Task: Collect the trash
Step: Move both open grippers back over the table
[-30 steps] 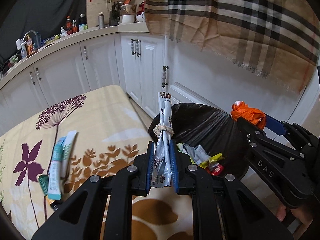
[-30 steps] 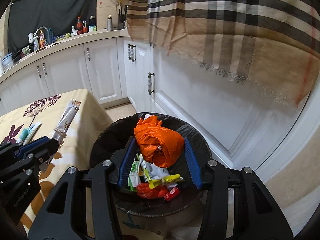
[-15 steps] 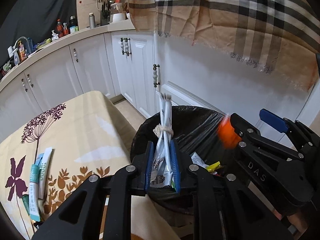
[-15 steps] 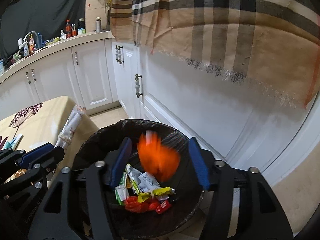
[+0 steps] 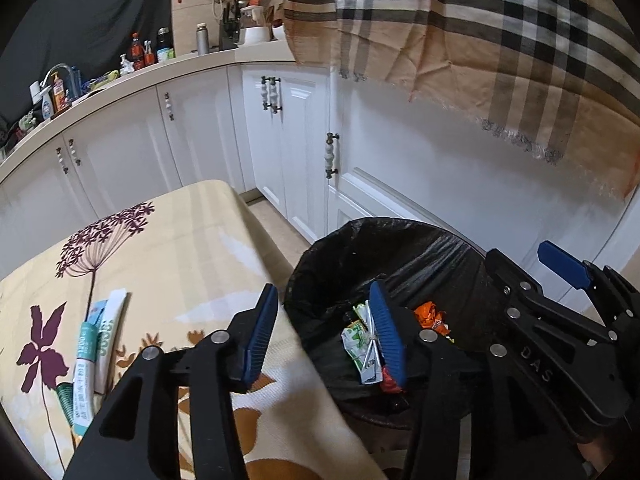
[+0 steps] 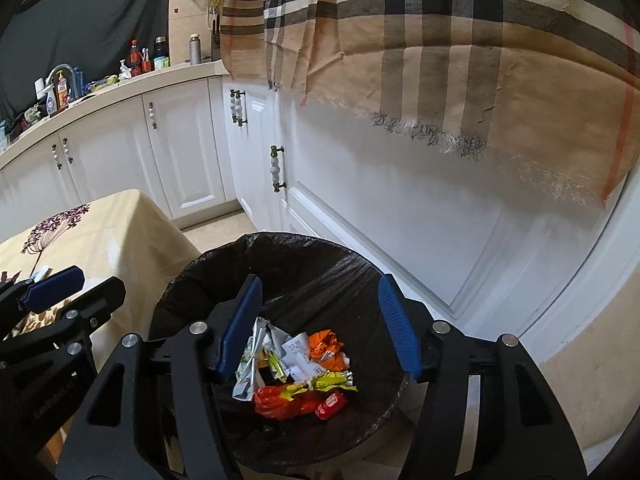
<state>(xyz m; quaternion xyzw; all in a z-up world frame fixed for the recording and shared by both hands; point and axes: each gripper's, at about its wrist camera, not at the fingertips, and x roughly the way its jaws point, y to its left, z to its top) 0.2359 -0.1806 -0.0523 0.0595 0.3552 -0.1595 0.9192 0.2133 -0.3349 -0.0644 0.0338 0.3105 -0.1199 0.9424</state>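
The black-lined trash bin [image 5: 384, 225] [image 6: 280, 240] stands below both grippers. My left gripper [image 5: 324, 332] hangs over its near rim; its jaws are opening, with nothing between the blue pads. The tied silver wrapper bundle [image 5: 362, 350] [image 6: 248, 364] lies inside the bin among other wrappers. My right gripper [image 6: 320, 328] stays open above the bin, holding nothing. The crumpled orange bag [image 6: 326, 344] [image 5: 430, 316] rests on the trash pile. Each gripper shows in the other's view: the right [image 5: 540, 276], the left [image 6: 76, 290].
A table with a floral cloth [image 5: 160, 248] adjoins the bin on the left; toothpaste tubes [image 5: 90, 360] lie on it. White cabinets [image 6: 400, 208] stand right behind the bin. A plaid cloth [image 6: 440, 40] hangs above. A cluttered counter [image 5: 120, 76] runs along the back left.
The left jaws have widened and the tied wrapper bundle has dropped into the bin. The orange bag has fallen from between the right jaws onto the trash pile.
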